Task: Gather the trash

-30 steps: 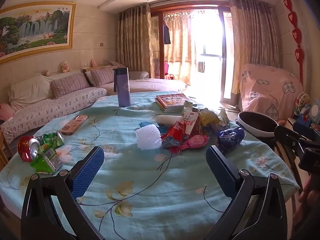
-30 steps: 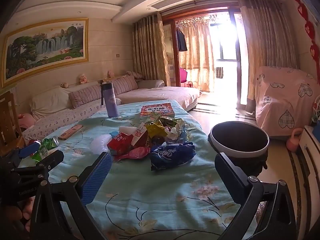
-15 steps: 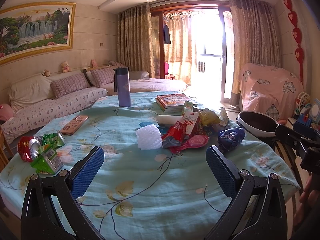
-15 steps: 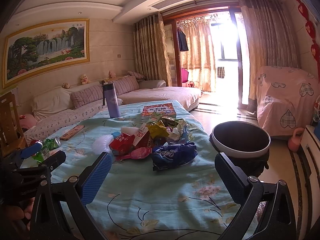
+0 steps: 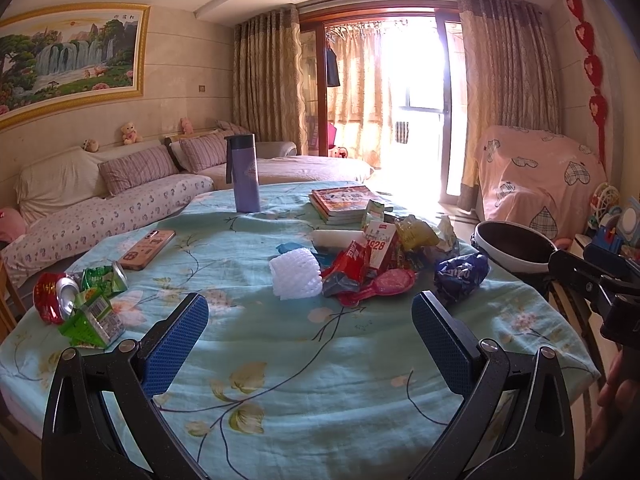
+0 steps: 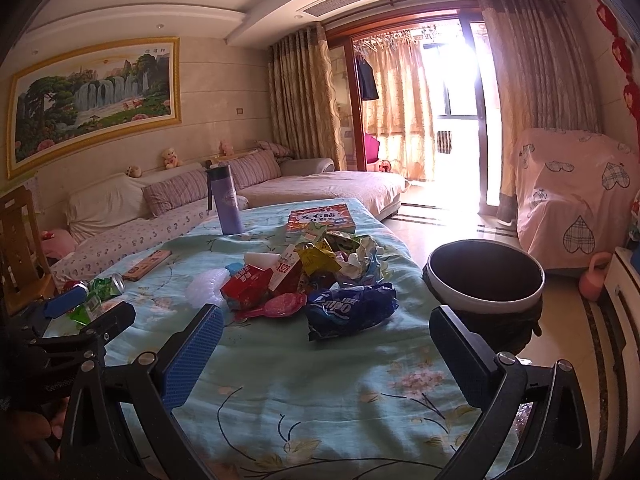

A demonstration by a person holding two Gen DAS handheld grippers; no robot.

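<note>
A pile of wrappers lies mid-table: a white foam net, a red carton and a blue Oreo bag. The pile shows in the right wrist view with the Oreo bag nearest. Crushed cans and green cartons lie at the table's left edge. A round bin stands off the table's right edge, also in the left wrist view. My left gripper and right gripper are open and empty, held above the near tablecloth.
A purple bottle, a stack of books and a phone sit on the floral tablecloth. A sofa runs behind the table. A covered armchair stands right.
Both grippers have shifted only slightly; the view has drifted a little. Nothing on the table has moved.
</note>
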